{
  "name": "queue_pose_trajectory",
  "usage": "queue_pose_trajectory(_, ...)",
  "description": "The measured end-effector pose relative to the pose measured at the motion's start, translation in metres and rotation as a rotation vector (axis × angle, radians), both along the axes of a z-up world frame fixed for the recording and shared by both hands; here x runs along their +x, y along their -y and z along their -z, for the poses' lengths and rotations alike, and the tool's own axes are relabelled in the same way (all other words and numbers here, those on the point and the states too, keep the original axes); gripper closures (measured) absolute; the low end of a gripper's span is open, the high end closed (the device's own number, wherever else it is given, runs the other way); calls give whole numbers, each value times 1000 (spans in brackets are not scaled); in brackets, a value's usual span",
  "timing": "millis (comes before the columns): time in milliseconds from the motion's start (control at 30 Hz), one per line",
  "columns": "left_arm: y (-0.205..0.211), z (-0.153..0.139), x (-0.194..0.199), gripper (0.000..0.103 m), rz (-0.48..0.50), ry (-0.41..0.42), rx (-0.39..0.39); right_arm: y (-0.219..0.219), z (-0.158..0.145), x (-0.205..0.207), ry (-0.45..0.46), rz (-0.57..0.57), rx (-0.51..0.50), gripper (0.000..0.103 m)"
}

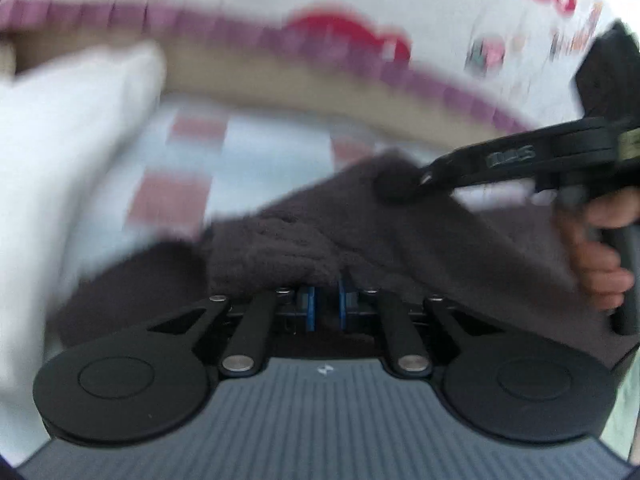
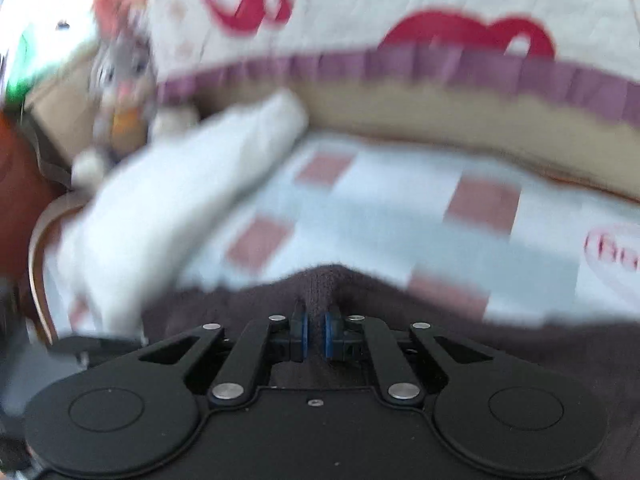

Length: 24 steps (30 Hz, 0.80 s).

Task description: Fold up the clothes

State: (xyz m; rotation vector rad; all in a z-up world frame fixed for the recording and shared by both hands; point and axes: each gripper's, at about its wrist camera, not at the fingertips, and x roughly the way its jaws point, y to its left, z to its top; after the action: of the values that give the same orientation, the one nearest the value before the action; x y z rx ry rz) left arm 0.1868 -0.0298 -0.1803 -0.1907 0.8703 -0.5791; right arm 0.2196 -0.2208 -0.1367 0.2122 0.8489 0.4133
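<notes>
over a bed covered by a pale blue and white checked sheet point(image 2: 400, 208) with dull red squares, a dark brown fleecy garment point(image 1: 304, 240) is held up by both tools. the left gripper point(image 1: 326, 300) is seen with its blue pads drawn narrow onto a bunched edge of the fabric, and the right gripper point(image 2: 315, 334) is likewise pinched onto a ridge of the same cloth; in the left view the right tool's black fingers are shown biting another part of the edge, with the person's hand point(image 1: 600, 256) wrapped around its handle. the garment is stretched between the two grips and is draped below them, partly over the sheet; no finished fold can be made out. both views are smeared by motion, so the garment's kind cannot be told. a white folded cloth or pillow point(image 2: 180, 200) lies at the left of the bed, and a quilt point(image 2: 400, 20) with red print and a purple frilled border lies behind. the folding is judged to be under way, with the garment yet to be laid flat and squared.
</notes>
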Motion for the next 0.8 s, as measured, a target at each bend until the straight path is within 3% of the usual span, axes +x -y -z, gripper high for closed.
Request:
queue_pose_trajectory(100, -1, -2, 16, 91, -41, 7, -13, 2, 7, 43, -43, 18, -29, 92)
queue_pose_trajectory(167, -1, -3, 27, 90, -68, 12, -22, 6, 15, 63, -114, 32, -36, 80)
queue_pose_trajectory(267, -2, -4, 43, 84, -108, 19, -35, 35, 9, 57, -127, 115, 67, 76)
queue_pose_trajectory(333, -3, -4, 53, 71, -134, 22, -43, 64, 3, 35, -128, 133, 146, 74)
queue_pose_trajectory(400, -8, 5, 49, 65, -136, -17, -67, 85, -1, 4, -102, 95, 87, 74)
queue_pose_trajectory(533, -13, 15, 46, 52, -149, -83, -155, 134, 6, -65, -84, 109, -146, 70)
queue_pose_trajectory(567, -10, 15, 48, 54, -149, -93, -170, 153, 10, -80, -111, 150, -168, 68)
queue_pose_trajectory(600, -4, 13, 48, 67, -132, -82, -155, 172, 14, -95, -144, 193, -183, 67)
queue_pose_trajectory(633, 2, 11, 48, 96, -115, -68, -133, 192, 17, -108, -188, 240, -188, 67)
queue_pose_trajectory(733, 32, -3, 45, 96, -90, 84, 89, 253, 20, -142, -321, 426, -71, 66)
queue_pose_trajectory(800, 44, -11, 40, 96, -108, 193, 206, 287, 14, -166, -347, 520, 4, 66)
